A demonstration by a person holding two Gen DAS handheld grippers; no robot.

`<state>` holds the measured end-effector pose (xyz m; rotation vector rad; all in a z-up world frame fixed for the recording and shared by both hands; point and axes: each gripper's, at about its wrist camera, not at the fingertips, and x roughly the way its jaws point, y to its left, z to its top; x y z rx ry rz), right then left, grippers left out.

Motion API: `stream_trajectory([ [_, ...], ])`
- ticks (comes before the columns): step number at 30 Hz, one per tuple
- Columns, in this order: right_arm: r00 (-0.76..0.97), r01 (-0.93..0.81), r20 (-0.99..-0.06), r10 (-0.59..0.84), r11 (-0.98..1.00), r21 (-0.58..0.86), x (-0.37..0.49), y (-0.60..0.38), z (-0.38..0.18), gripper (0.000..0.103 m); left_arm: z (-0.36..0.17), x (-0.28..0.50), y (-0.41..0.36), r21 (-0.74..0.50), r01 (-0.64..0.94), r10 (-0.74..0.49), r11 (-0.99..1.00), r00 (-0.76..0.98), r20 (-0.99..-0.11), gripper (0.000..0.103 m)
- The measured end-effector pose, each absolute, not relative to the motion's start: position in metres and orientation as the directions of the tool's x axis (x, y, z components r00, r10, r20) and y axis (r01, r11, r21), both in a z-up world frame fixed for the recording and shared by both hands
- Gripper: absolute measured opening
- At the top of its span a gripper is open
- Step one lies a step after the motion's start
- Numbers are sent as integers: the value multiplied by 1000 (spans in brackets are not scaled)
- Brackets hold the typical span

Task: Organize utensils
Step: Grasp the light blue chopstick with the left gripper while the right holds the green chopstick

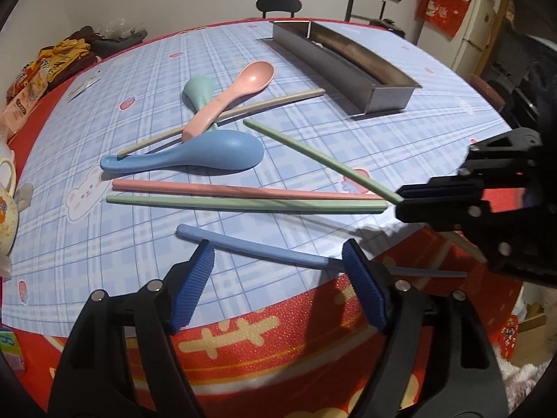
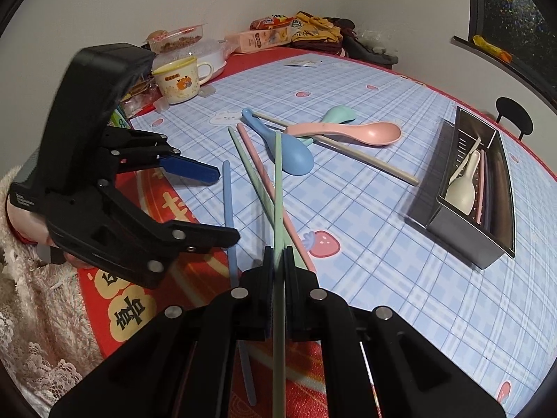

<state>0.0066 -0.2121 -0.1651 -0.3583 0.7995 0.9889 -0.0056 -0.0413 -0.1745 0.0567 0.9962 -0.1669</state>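
My right gripper (image 2: 277, 256) is shut on a green chopstick (image 2: 277, 181), which points out over the table; in the left wrist view the same gripper (image 1: 400, 201) and chopstick (image 1: 313, 158) show at the right. My left gripper (image 1: 278, 259) stands open above a blue chopstick (image 1: 264, 248) at the table's near edge, its pads not touching it; it appears again (image 2: 222, 205) in the right wrist view. On the cloth lie a second green chopstick (image 1: 243, 203), a pink chopstick (image 1: 226, 188), a beige chopstick (image 1: 278, 99), and blue (image 1: 195, 160), pink (image 1: 236, 87) and mint (image 1: 198, 90) spoons. The metal tray (image 2: 466, 244) holds a cream spoon (image 2: 463, 188) and some chopsticks.
A yellow mug (image 2: 181, 80), food boxes and snack packs (image 2: 264, 36) crowd the table's far left side. A black chair (image 1: 278, 5) stands behind the table. The red cloth (image 1: 278, 348) hangs over the near edge. A person's sleeve (image 2: 34, 296) is at the lower left.
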Motion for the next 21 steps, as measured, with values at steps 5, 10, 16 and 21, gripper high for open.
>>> stream_trajectory([
  [5, 308, -846, -727, 613, 527, 86, 6, -216, -163, 6, -179, 0, -42, -28, 122, -88, 992, 520, -850, 86],
  [10, 310, -841, -723, 617, 533, 93, 7, -221, -164, 6, -182, 1, -49, 20, 114, -42, 993, 521, -853, 87],
  [16, 305, -840, -723, 621, 532, 103, 8, -223, -167, 6, -183, -5, -41, 24, 102, -32, 995, 512, -859, 88],
  [21, 297, -844, -724, 623, 526, 107, 7, -220, -170, 6, -180, -16, -29, 21, 101, -33, 995, 501, -865, 78],
])
